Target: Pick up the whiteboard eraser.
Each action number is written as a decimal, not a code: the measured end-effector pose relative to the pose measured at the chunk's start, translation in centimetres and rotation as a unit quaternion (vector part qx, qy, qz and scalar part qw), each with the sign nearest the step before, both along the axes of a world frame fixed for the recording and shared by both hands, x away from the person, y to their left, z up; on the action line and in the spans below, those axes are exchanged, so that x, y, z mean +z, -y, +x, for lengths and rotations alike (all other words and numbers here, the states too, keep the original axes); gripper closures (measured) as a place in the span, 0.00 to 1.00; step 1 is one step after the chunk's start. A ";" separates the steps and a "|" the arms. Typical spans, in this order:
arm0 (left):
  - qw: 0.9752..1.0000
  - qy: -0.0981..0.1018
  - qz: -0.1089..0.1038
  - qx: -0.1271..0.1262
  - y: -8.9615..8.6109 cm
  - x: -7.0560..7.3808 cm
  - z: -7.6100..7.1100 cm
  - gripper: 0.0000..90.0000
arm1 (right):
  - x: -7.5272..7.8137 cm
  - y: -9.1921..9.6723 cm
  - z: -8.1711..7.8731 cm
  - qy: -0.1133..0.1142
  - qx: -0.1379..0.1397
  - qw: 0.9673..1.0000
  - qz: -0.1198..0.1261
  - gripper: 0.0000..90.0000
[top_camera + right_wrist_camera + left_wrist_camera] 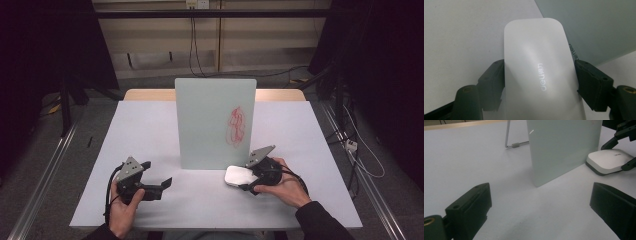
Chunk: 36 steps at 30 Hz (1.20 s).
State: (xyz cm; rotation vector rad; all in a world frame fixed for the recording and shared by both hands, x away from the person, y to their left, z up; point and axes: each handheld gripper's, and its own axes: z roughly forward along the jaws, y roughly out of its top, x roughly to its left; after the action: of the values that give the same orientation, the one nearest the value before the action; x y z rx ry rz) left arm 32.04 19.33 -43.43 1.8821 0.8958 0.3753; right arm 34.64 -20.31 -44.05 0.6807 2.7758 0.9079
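Clamping white eraser (pixel 541 75) sides, right tool (pixel 540 82); long axis along jaws, toward board (pixel 594 27).

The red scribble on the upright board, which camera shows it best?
The high view: the red scribble faces that camera on the upright board. The left gripper view shows the board unmarked where it is in frame; the right gripper view catches a plain corner.

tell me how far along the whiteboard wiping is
Done: the right gripper has closed its jaws on the white rounded plastic eraser, which lies on the pale grey table at the foot of the upright pale green board. In hand: that grip. Left: the red scribble is still unwiped. The left gripper rests open on the table.
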 end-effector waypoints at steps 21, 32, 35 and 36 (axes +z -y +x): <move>1.000 0.001 -0.005 -0.002 0.0 0.0 0.0 0.04 | 0.4 -0.2 -0.3 -0.005 0.015 1.000 -0.008 0.35; 1.000 -0.005 0.000 0.001 0.0 -0.1 0.1 0.04 | 1.2 0.2 -1.2 0.004 0.002 1.000 0.014 0.35; 1.000 -0.007 0.001 0.003 -0.1 -0.1 0.1 0.04 | 1.2 0.2 -1.4 0.006 -0.002 1.000 0.016 0.35; 1.000 -0.009 0.000 0.004 -0.2 -0.2 0.1 0.04 | 1.3 0.2 -1.4 0.006 -0.003 1.000 0.019 0.35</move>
State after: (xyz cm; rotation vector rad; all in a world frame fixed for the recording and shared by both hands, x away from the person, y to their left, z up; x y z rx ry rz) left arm 32.14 19.49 -43.60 1.8840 0.9160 0.3634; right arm 33.22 -20.55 -42.79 0.6870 2.7508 0.9621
